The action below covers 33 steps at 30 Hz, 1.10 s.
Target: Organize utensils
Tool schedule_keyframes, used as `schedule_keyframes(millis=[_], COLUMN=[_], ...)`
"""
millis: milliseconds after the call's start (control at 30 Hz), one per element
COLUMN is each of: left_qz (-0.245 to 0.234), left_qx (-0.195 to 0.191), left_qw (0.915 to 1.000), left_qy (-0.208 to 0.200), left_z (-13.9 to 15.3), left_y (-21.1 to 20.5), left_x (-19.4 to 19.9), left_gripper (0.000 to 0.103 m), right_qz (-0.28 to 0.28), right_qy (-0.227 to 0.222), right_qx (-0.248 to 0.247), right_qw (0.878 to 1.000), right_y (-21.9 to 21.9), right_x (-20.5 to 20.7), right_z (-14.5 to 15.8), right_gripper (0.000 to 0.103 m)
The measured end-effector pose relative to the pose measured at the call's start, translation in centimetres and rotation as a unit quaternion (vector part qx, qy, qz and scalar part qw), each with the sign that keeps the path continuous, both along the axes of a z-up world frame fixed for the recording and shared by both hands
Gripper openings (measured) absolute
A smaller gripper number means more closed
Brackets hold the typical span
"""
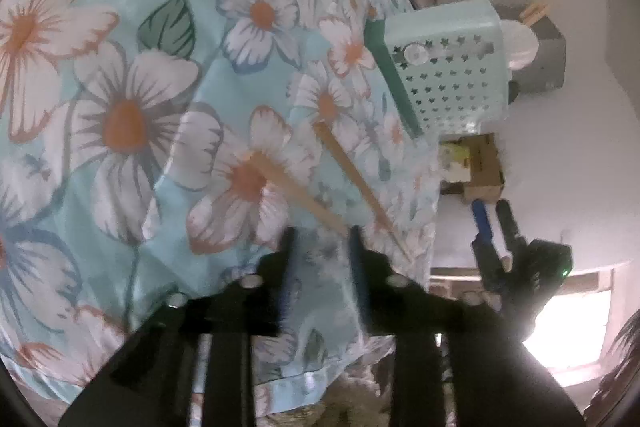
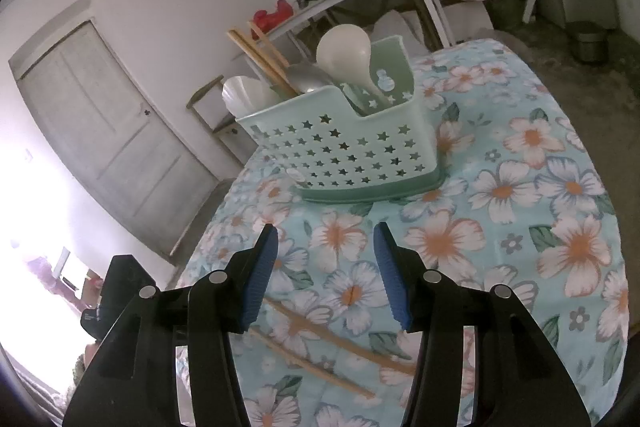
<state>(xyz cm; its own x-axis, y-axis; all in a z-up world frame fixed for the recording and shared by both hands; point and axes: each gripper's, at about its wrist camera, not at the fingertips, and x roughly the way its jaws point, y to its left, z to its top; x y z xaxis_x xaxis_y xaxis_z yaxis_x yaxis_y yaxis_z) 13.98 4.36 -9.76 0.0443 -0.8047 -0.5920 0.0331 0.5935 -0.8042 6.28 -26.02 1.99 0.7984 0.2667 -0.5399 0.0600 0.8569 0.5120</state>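
Two chopsticks (image 2: 320,337) near cloth edge (image 1: 430,187).

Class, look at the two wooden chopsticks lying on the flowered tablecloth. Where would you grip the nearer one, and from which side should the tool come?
Probably grip the chopstick near its middle, coming from above with the fingers either side of its width. It lies flat on the tablecloth, thin and long, so a mid-length hold should keep it balanced. The other chopstick lies apart from it there, leaving room for a finger between them.

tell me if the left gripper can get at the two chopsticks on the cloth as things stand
Probably yes. The left gripper is open right at the near ends of the chopsticks, which lie bare on the tablecloth with nothing over them.
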Motion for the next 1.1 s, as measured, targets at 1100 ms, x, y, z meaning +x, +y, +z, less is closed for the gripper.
schedule_keyframes(millis=[1100], left_qz=[0.052], left_qx=[-0.014], left_qw=[0.9984], left_qy=[0.020], left_z=[-1.2], left_y=[-0.2], left_x=[-0.2], left_gripper=[0.010], right_qz=[-0.003], right_qy=[0.001], right_qx=[0.002], right_qw=[1.000], right_y=[0.1], right_x=[0.1], right_z=[-0.1], right_gripper=[0.048])
